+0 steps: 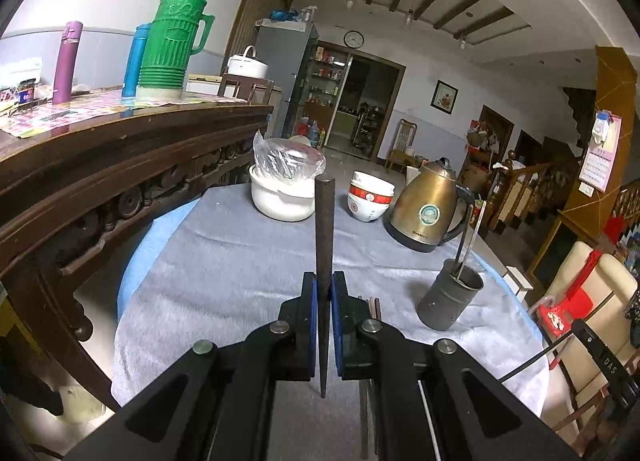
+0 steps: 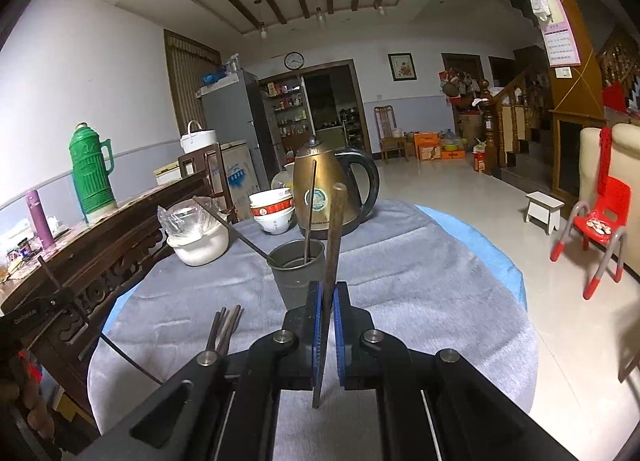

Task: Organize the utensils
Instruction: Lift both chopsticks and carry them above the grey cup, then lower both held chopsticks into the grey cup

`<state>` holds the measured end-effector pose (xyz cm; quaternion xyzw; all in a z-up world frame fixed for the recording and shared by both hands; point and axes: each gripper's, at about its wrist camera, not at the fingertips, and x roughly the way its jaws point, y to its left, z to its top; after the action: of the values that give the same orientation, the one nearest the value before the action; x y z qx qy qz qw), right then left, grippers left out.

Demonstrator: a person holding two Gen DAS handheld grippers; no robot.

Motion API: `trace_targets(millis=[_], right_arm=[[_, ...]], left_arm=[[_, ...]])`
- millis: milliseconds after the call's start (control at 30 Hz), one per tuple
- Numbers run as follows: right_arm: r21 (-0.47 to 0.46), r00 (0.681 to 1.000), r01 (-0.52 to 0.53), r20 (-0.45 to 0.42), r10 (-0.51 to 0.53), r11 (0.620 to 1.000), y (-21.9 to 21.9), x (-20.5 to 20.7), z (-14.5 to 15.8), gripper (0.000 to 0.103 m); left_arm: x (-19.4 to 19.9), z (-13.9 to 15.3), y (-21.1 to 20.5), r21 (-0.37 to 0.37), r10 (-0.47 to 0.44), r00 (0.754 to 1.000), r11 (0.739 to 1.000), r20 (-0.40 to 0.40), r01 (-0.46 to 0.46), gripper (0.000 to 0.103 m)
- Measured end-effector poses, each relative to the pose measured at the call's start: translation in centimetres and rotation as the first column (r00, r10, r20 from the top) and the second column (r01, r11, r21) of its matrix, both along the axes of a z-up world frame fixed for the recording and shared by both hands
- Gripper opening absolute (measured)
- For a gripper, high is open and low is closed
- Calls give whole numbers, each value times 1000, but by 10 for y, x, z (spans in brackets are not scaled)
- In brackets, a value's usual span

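- Left gripper (image 1: 324, 325): jaws clenched on a dark chopstick (image 1: 323, 261) that stands nearly upright, thick end up, thin tip hanging below the pads. Grip sits in the lower half of the stick.
- Right gripper (image 2: 328, 325): clenched likewise on a second chopstick (image 2: 333, 245), leaning slightly toward 1 o'clock, blunt end up.
- Handling, judged: both sticks look light, rigid and smooth-sided. A narrow tapered shaft can pivot between flat pads, so a hold nearer the middle should steady it. Not fragile.
- Spare chopsticks (image 2: 226, 327) lie flat on the grey cloth (image 2: 420, 301) at 10 o'clock of the right gripper, just beside it; they would need a pinch at the lifted thick ends.
- Metal holder cup (image 2: 298, 273) stands directly beyond the right gripper at 12 o'clock; from the left wrist view it is at 2 o'clock (image 1: 450, 297). Two thin rods already stand in it, probably chopsticks, though too slim to tell.
- Farther at 11 o'clock: white pot (image 2: 198, 247) with a plastic bag on top; stacked bowls (image 2: 274, 209).
- Brass-coloured kettle (image 2: 320, 189) at 12 o'clock; round badge and base lettering unreadable.
- Far wall: clock, calendar; print too small to read.
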<state>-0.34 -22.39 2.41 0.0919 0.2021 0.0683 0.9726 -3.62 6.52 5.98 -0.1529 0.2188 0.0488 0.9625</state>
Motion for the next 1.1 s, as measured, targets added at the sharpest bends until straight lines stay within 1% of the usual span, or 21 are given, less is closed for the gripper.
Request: trace_targets(millis=[167,400,567,733,933,1000,1100], right_arm=[[13,1000,-9,29,9,1000,0,2,10,6],[36,995,-26,98,23,999,-2,8,36,6],[60,989,-29,149,20,998,-6,13,56,6],[81,981,-32,192,16,996,-10,19,74,6],[91,976,-38,215,18,995,-10,30,87,6],[90,976,-41,216,21,995,-9,32,88,6],[93,976,-46,216,25,995,-10,33,87,6]], left_arm=[[0,12,3,-20,1,1000,1000,24,-1,7],[6,38,-1,-63,-22,997,998,75,27,7],[13,64,-12,-91,-72,988,992,135,84,7],[30,87,-29,-107,-134,974,982,181,155,7],[55,116,-50,-115,-198,953,967,230,228,7],[63,122,-55,-122,-219,946,960,237,253,7],[76,127,-60,-133,-235,944,954,234,270,7]])
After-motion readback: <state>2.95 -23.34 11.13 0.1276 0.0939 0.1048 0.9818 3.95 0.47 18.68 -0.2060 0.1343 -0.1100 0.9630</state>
